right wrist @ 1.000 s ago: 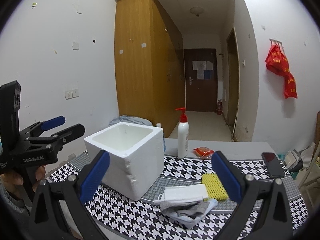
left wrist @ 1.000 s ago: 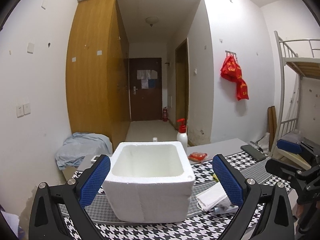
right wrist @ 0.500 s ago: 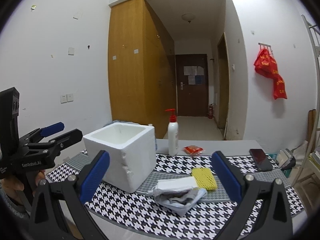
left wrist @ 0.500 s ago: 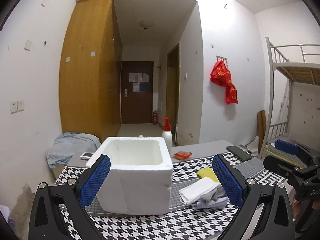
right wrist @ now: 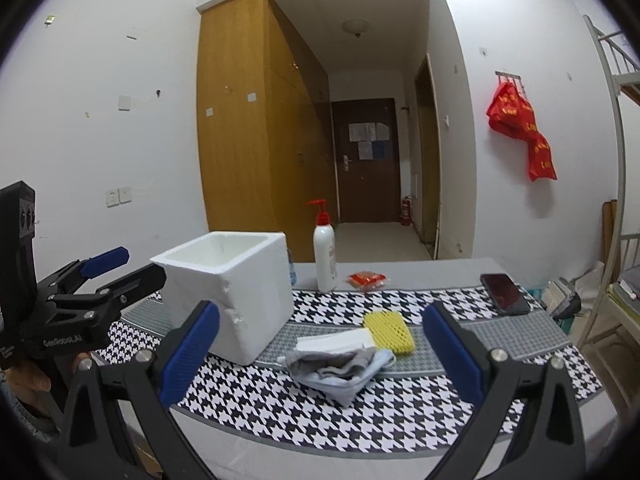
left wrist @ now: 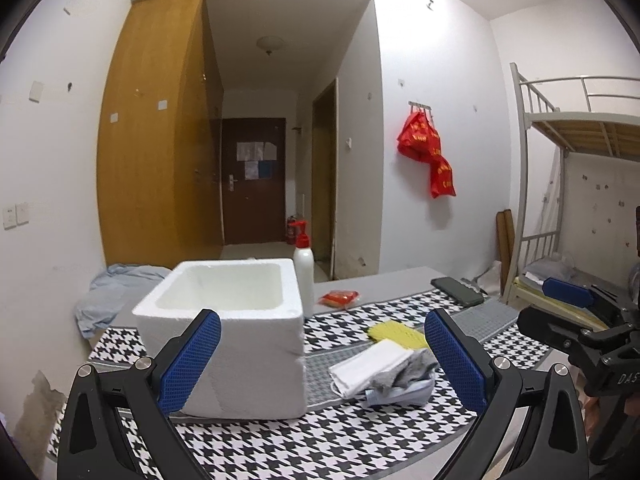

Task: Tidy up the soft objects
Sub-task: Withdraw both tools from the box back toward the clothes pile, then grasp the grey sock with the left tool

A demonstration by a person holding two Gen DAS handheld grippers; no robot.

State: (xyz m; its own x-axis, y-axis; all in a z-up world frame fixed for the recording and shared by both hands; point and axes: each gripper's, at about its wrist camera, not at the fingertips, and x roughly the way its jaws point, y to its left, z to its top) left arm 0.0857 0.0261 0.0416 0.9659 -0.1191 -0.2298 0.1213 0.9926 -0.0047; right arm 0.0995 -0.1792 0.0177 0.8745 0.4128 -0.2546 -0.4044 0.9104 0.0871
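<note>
Even indoor light, sharp focus, fisheye-bent edges, dark corners.

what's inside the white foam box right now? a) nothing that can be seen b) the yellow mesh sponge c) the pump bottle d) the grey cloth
a: the white square foam box shows only bare white inner walls, while the yellow mesh sponge, the crumpled grey cloth and the white pump bottle with the red top all sit outside it on the table.

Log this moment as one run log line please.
left gripper: open, empty | right gripper: open, empty | soft pile: on table beside foam box | box: nothing visible inside
</note>
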